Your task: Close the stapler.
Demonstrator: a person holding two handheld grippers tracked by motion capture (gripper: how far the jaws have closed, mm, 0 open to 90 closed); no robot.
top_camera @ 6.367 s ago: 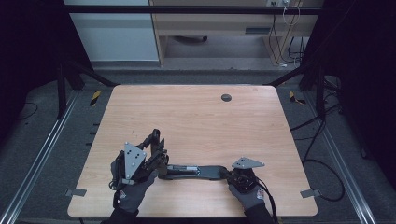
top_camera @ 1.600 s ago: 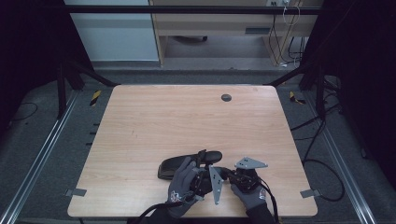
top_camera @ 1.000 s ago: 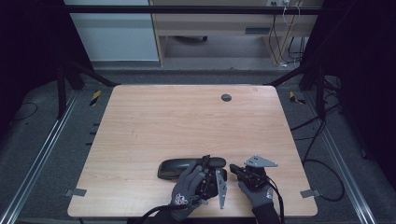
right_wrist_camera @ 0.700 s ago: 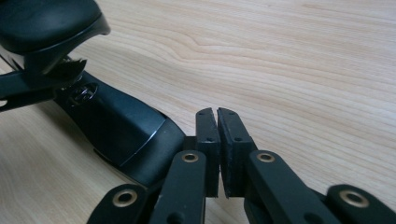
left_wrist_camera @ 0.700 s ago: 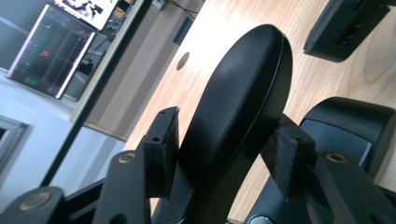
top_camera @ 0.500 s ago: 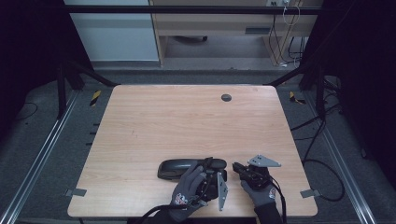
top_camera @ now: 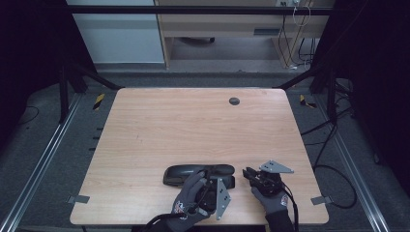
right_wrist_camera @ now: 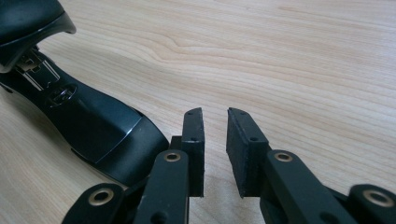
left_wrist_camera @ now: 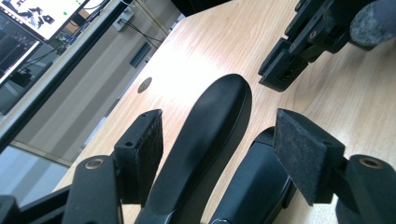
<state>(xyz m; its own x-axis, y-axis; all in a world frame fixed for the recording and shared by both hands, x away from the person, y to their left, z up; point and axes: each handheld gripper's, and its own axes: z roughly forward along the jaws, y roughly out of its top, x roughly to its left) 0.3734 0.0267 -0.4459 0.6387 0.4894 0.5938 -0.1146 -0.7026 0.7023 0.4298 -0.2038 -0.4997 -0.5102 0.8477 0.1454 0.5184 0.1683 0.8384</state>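
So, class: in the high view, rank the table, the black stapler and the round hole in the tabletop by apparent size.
1. table
2. black stapler, partly hidden by the left gripper
3. round hole, farthest from the camera, yet plainly smallest

Stapler (top_camera: pixel 198 174) lies on table (top_camera: pixel 193 125), near front edge.

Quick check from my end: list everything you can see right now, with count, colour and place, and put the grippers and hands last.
stapler: one, black, folded shut, lying near the table's front edge, between the two grippers.
table: one, light wood, centre of the high view.
round grommet: one, dark, near the table's far edge.
left gripper: one, black, jaws just opened, pads either side of the stapler's top arm but off it.
right gripper: one, black, jaws just parted, nothing between, beside the stapler's end.
gloved hands: two, grey-black, front edge.
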